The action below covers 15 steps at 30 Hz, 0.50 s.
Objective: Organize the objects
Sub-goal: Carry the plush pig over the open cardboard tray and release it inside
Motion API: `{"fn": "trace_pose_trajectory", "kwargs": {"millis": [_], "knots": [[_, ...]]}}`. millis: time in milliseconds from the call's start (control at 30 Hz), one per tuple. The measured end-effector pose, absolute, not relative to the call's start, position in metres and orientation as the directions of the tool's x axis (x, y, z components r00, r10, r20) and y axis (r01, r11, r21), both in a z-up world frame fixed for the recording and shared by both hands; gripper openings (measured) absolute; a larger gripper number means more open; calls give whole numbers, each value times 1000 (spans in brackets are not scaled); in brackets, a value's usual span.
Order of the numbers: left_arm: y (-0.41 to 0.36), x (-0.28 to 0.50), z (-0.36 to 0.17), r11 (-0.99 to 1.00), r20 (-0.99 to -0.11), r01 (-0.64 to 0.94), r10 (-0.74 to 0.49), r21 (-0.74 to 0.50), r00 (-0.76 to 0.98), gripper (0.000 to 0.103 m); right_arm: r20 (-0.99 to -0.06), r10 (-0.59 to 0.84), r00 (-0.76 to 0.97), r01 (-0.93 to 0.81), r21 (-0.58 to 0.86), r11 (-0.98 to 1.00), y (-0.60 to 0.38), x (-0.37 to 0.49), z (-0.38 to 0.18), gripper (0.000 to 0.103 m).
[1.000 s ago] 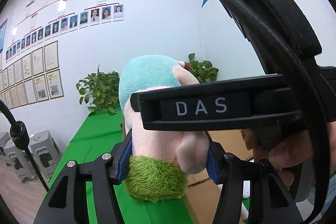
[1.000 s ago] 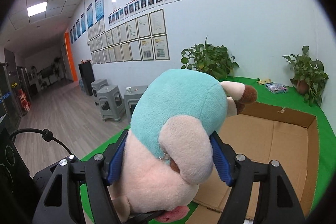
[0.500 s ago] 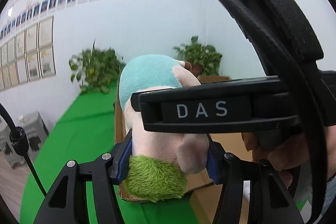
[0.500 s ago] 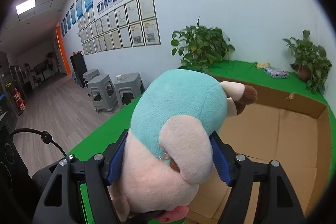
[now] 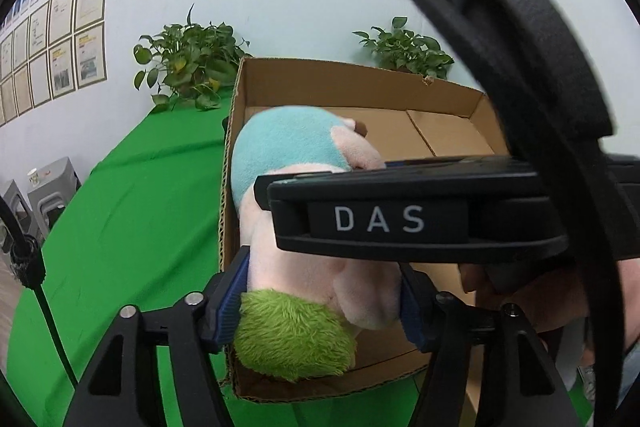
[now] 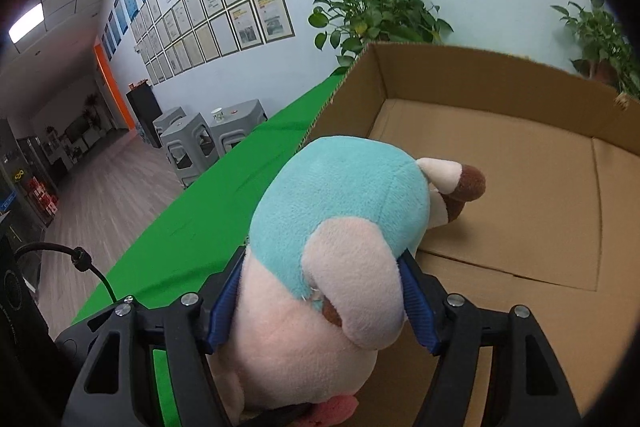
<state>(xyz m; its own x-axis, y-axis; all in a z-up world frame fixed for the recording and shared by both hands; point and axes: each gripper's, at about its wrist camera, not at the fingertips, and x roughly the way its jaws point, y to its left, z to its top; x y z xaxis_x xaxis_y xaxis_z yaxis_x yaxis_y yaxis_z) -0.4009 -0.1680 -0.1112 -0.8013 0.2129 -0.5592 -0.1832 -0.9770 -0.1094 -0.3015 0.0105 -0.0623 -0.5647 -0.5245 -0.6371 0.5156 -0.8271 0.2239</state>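
Observation:
A plush toy (image 5: pixel 288 155) with a teal back, pink body and green tuft hangs over the near left corner of an open cardboard box (image 5: pixel 360 83). My left gripper (image 5: pixel 322 295) has its blue pads against the toy's lower body, and its jaws are opening. From the other side my right gripper (image 6: pixel 320 307) is shut on the plush toy (image 6: pixel 340 195), pads on its pink head and ear. The toy's brown-tipped limb points into the cardboard box (image 6: pixel 480 79). A black housing marked DAS (image 5: pixel 400 219) crosses the left wrist view and hides the toy's middle.
The box stands on a green tablecloth (image 5: pixel 140 207) with bare cloth to its left. Two potted plants (image 6: pixel 380 15) stand behind the box against the white wall. Grey stools (image 6: pixel 192 139) stand off the table's left side. A hand (image 5: pixel 520 291) holds the black housing.
Both grippers have come down and forward with the toy, from high above the table to just over the box. The left pads stand slightly wider apart than before.

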Motion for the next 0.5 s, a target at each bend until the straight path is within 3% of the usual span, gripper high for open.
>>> {"fn": "trace_pose_trajectory", "kwargs": {"millis": [167, 333, 500], "knots": [[-187, -407, -123, -978, -543, -185, 208, -99, -814, 66, -638, -545, -543, 514, 261, -817, 14, -306, -74, 73], [-199, -409, -130, -977, -537, -184, 214, -109, -816, 66, -633, -562, -533, 507, 293, -811, 15, -306, -76, 90], [-190, -373, -115, -976, -531, -178, 218, -126, -819, 66, -603, -608, -516, 478, 386, -789, 29, -306, -61, 90]]}}
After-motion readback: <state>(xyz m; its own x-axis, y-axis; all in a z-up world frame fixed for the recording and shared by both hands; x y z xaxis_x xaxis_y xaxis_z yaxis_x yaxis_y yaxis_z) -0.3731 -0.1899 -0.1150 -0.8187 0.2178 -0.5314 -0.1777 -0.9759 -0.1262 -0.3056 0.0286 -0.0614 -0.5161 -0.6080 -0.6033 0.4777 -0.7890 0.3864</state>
